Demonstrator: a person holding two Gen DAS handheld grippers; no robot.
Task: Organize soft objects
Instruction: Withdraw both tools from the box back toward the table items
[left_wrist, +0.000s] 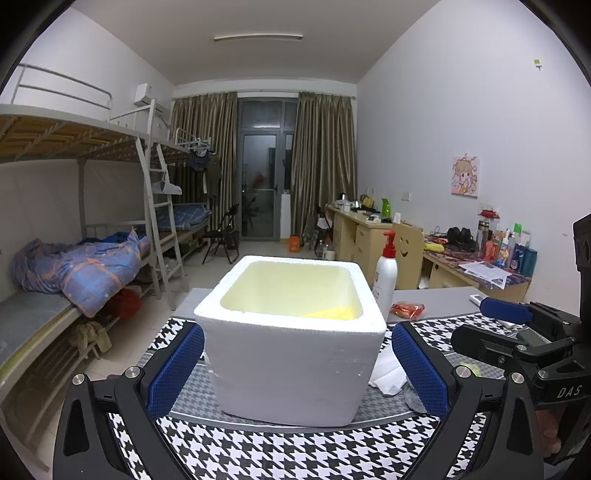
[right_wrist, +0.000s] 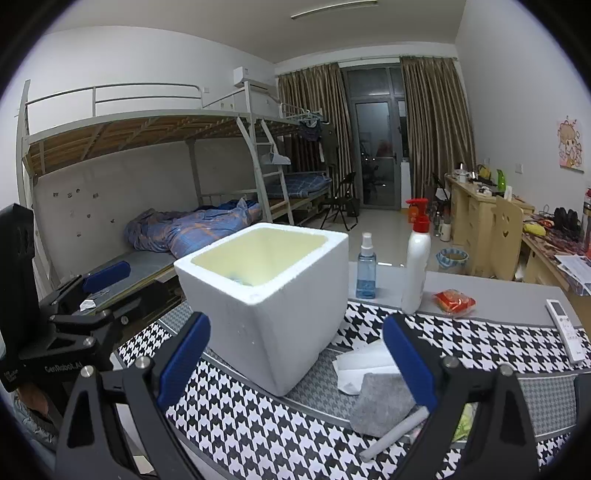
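White lettering reads "DAS" on the black body of the right gripper (left_wrist: 517, 325) as it shows at the edge of the left wrist view, and "GenRobot.AI" on the left gripper (right_wrist: 92, 291) as the right wrist view catches it; no other writing is legible. Both grippers are held level over the houndstooth mat (right_wrist: 258, 424), pointing at the white foam box (left_wrist: 295, 350) from two sides, their blue-padded tongs spread wide and holding nothing. The box stands upright on the mat, and something yellow (left_wrist: 332, 314) lies at its bottom. Just right of the box lie a grey cloth (right_wrist: 384, 402) and white tissue (right_wrist: 362, 365), the soft things, still on the mat. Behind stand a white pump bottle (right_wrist: 415, 266), a blue spray bottle (right_wrist: 365, 269), a red packet (right_wrist: 454, 301) and a remote control (right_wrist: 565, 328).
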